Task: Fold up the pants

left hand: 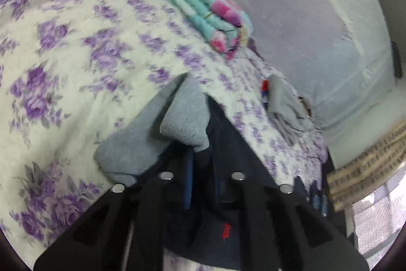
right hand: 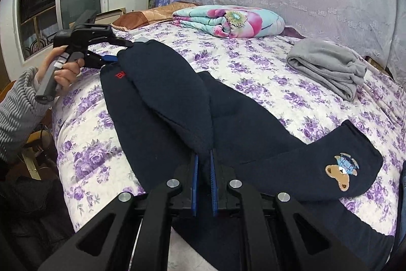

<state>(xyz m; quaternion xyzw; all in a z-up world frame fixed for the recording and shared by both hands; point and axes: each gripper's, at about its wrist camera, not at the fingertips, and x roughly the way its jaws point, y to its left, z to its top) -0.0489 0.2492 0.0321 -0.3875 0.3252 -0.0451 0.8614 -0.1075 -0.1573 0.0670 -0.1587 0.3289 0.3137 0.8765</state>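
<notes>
The bed with the purple-flowered white quilt (right hand: 253, 62) carries the dark navy fleece pants (right hand: 162, 103), their long axis running from the left gripper (right hand: 114, 59) to the right gripper (right hand: 203, 164). Both grippers are clenched on the cloth. Best carry both held ends across together, keeping the fold taut and level.

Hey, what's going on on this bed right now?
A person is folding dark navy pants on a bed with a purple-flowered cover, using a handheld gripper in each hand. The right gripper is shut on one edge of the pants, and the left gripper pinches the far end, so one layer is lifted over the rest. A bear patch shows on the part lying flat. A folded grey garment and a folded floral blanket sit further back.
</notes>
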